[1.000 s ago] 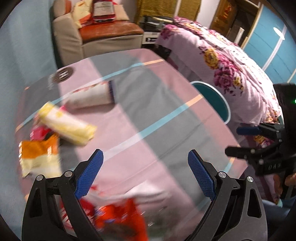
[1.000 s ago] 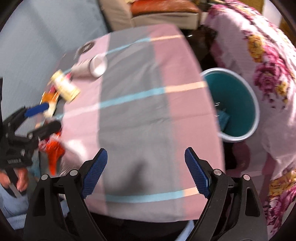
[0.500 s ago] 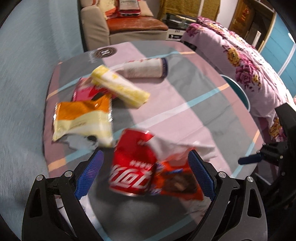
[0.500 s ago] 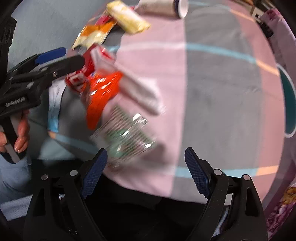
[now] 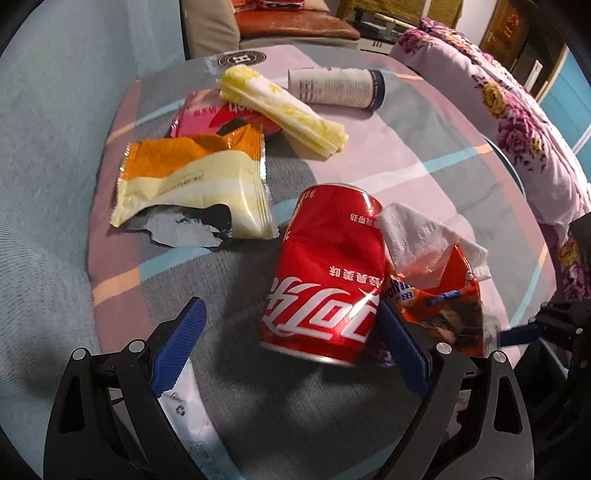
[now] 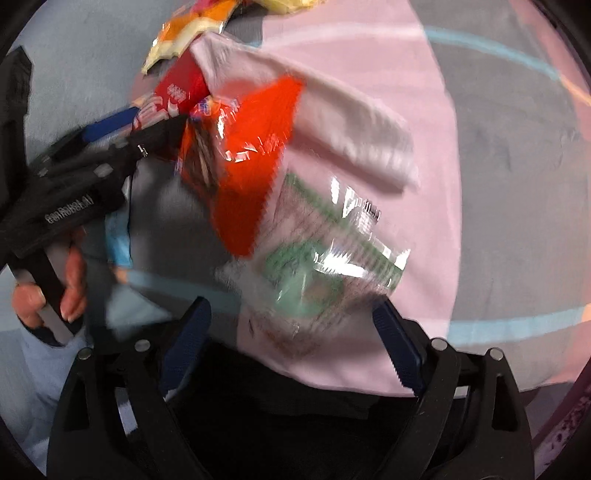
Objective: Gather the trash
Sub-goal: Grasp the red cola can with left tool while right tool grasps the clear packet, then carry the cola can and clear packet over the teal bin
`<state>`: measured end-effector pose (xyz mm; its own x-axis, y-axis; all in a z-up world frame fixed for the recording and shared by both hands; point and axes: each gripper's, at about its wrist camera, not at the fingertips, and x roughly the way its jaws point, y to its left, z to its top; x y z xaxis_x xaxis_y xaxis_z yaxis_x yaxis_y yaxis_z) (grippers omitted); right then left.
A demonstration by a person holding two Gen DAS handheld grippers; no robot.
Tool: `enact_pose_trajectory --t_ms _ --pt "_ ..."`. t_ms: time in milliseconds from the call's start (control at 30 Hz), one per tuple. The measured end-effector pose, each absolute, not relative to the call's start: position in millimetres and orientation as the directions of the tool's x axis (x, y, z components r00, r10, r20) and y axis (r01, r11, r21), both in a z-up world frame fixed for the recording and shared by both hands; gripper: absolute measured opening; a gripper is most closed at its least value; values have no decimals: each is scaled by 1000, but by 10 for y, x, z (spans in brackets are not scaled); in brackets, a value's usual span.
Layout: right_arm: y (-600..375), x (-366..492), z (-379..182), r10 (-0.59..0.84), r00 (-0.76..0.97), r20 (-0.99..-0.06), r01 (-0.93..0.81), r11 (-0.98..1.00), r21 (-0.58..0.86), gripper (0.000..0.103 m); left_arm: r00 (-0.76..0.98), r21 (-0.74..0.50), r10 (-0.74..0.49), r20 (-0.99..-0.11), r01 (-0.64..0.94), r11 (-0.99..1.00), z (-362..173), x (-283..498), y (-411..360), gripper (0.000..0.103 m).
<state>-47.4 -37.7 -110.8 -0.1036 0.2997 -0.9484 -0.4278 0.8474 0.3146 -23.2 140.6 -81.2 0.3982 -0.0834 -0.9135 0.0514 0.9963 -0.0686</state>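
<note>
Pink, grey and blue striped cloth (image 5: 424,155) covers the round table where the litter lies, with a floral bedspread (image 5: 517,122) beyond it and a tan armchair (image 5: 221,29) at the far side. Trash is scattered and uncollected: a dented red cola can (image 5: 328,280) lies on its side nearest the left gripper (image 5: 291,347), touching a crumpled white tissue (image 5: 417,236) and a torn orange snack wrapper (image 5: 443,310); farther off are an orange-and-cream foil packet (image 5: 192,184), a pink wrapper (image 5: 207,118), a folded yellow-white napkin (image 5: 284,107) and a white paper cup (image 5: 336,86) on its side. Left jaws stand wide with nothing pressed, the can partly between them and just beside the right pad. In the blurred right wrist view, the right gripper (image 6: 291,343) has its jaws wide and opening, above a clear green-printed plastic wrapper (image 6: 325,254), not gripping it. The step looks like the approach to 2 first picks. Next, each claw probably must drop onto its item and close; the can may roll. No bin is clearly visible now, only a dark curved edge by the bed, so its contents cannot be told.
</note>
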Motion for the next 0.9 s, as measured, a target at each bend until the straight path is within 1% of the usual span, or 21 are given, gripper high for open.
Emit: enact_pose_trajectory --t_ms 33,67,100,133,167,233,267,300,600,900 --pt "-390 -458 -1095 304 -88 -949 -424 850 312 85 395 -78 -92 -914 53 996 -836 -218 1403 93" --pt "-395 -446 -1087 302 -76 -950 -426 852 304 82 396 -87 -102 -913 56 995 -857 -203 1397 93" --pt "-401 -439 -1079 297 -61 -953 -431 853 294 77 397 -95 -111 -911 59 994 -871 -192 1390 93" --pt "-398 -430 -1078 302 -62 -951 -429 853 298 68 401 -111 -127 -907 64 992 -885 -177 1383 93" --pt "-404 -419 -1066 307 -53 -950 -429 852 299 67 404 -122 -138 -904 66 990 -894 -164 1373 92" --pt "-406 -404 -1036 306 -26 -952 -443 850 285 62 403 -147 -163 -901 72 987 -911 -128 1350 81" --pt "-422 -384 -1012 302 -8 -953 -446 852 274 62 397 -159 -176 -901 76 984 -916 -98 1325 69" --pt "-447 -363 -993 300 6 -954 -446 855 266 61 393 -167 -184 -901 78 983 -924 -75 1299 64" --pt "-927 106 -738 294 148 -944 -353 908 227 60 414 -220 -239 -878 93 971 -897 165 1003 63" --pt "-1403 504 -675 287 217 -933 -282 934 221 60 438 -273 -281 -854 83 958 -744 523 871 63"
